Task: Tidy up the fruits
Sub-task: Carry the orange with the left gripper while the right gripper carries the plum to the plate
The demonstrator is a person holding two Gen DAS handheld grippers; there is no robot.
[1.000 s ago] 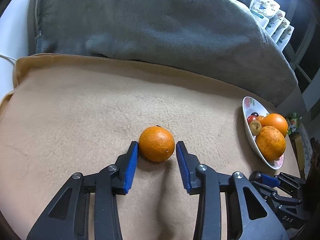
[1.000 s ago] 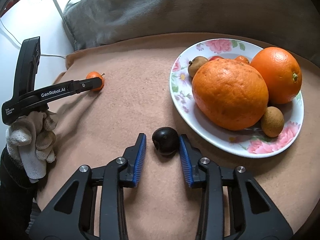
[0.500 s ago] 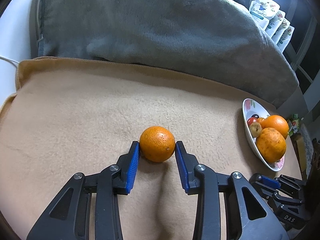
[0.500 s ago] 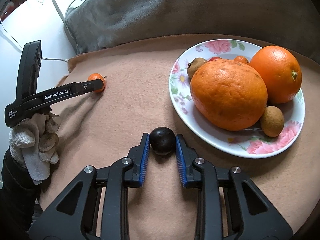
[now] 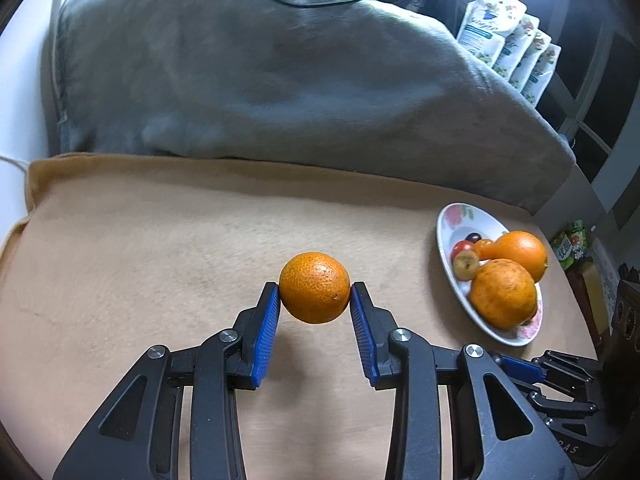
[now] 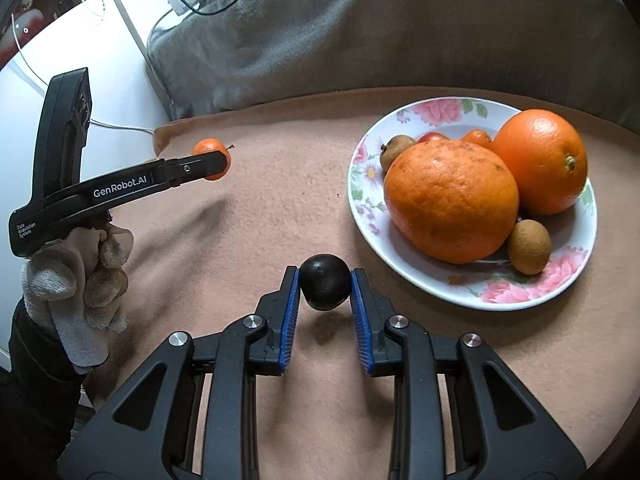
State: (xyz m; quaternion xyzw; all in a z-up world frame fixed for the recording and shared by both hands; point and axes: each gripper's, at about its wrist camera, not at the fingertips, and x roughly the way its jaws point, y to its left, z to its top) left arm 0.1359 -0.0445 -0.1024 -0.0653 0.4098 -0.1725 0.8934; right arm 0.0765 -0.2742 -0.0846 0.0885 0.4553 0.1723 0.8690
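We work over a tan blanket (image 5: 160,264) with a grey cushion (image 5: 280,92) behind it, and the flowered plate (image 6: 460,284) is our landmark. Just short of the plate's near-left rim, our right gripper (image 6: 325,289) has its jaws closed on a dark plum (image 6: 325,287), which looks lifted clear of the cloth. Well to the left of the plate, our left gripper (image 5: 315,300) pinches a small orange (image 5: 314,293), also raised. The plate already holds two large oranges (image 6: 452,200) and smaller fruits. We should keep both grips gentle, carry the plum to bare china first, and lower each fruit before releasing so neither rolls.
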